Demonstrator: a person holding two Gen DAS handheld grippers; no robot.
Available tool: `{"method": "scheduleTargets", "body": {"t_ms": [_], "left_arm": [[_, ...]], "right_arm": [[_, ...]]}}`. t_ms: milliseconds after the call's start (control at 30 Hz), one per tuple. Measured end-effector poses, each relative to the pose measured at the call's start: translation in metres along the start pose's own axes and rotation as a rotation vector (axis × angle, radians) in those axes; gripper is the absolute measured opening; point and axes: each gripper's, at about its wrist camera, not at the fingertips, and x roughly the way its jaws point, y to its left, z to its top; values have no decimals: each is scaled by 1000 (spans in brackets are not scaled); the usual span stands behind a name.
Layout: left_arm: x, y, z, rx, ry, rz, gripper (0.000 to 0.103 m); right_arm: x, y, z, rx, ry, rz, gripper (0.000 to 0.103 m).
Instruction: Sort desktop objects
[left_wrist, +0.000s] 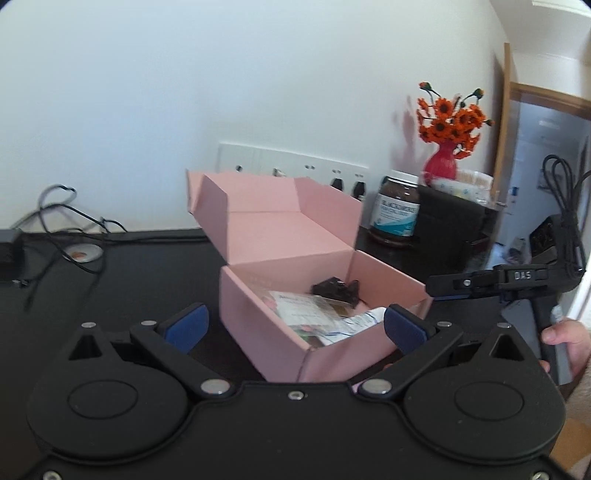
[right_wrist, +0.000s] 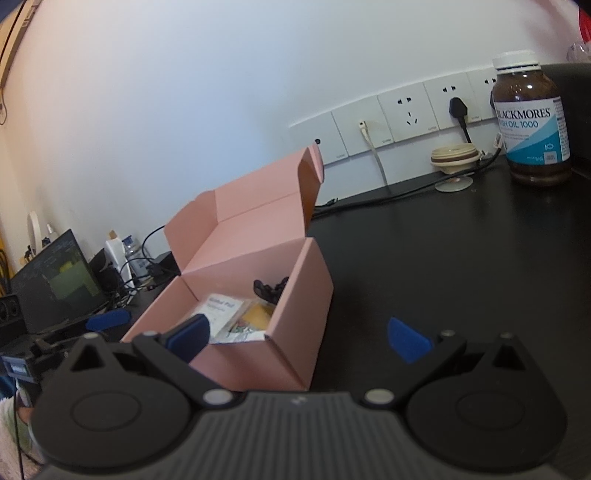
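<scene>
Pink box (left_wrist: 325, 295) stands open on the table (right_wrist: 443, 258), already holding packets (left_wrist: 314, 314) and a black item (left_wrist: 336, 290). Both grippers (left_wrist: 295, 325) (right_wrist: 299, 332) gape empty beside it; bottle (right_wrist: 532, 118) unsorted behind.

A box (left_wrist: 295, 295) sits on the desk (left_wrist: 129, 280), lid open, with packets (left_wrist: 310, 314) inside. A bottle (left_wrist: 399, 210) stands behind it to the right, near the wall sockets (right_wrist: 406, 110).

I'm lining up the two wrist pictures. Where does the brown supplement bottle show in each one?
Left wrist: brown supplement bottle right of centre, behind the pink box.
Right wrist: the bottle at the upper right edge, far right of the box.
Shared landmark: the wall sockets.
</scene>
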Motion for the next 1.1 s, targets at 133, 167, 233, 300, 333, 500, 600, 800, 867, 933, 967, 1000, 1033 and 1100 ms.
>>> {"method": "scheduleTargets", "body": {"t_ms": [133, 167, 233, 300, 333, 500, 600, 800, 867, 933, 967, 1000, 1033, 1100], "left_arm": [[-12, 2, -1, -1, -27, 108, 103], [-13, 4, -1, -13, -34, 121, 103], [-15, 9, -1, -43, -46, 137, 103], [-15, 13, -1, -70, -49, 145, 103], [-15, 14, -1, -78, -49, 141, 103], [-19, 16, -1, -92, -64, 139, 103], [-18, 15, -1, -90, -58, 131, 103], [-18, 14, -2, -87, -57, 109, 103], [-17, 13, -2, -84, -54, 96, 103], [-16, 12, -2, -78, -49, 85, 103], [-16, 11, -2, -74, -48, 81, 103], [-15, 11, -2, -70, -47, 78, 103], [-15, 10, -2, -67, -45, 76, 103], [-14, 9, -3, -64, -43, 77, 103]], "right_arm": [[1, 1, 0, -2, 6, 3, 102], [1, 1, 0, -5, 7, 1, 102], [2, 2, 0, -12, 10, -5, 102], [2, 4, -1, -22, 12, -14, 102], [2, 5, -1, -27, 13, -19, 102], [0, 10, -2, -52, 34, -44, 102], [0, 17, -8, -88, 95, -60, 102], [-25, 32, -23, -178, 130, -127, 102], [-35, 35, -29, -196, 139, -157, 102], [-43, 39, -36, -215, 154, -186, 102], [-45, 40, -39, -222, 165, -203, 102], [-47, 41, -42, -229, 176, -220, 102], [-49, 43, -45, -235, 187, -237, 102], [-49, 45, -50, -238, 208, -260, 102]]}}
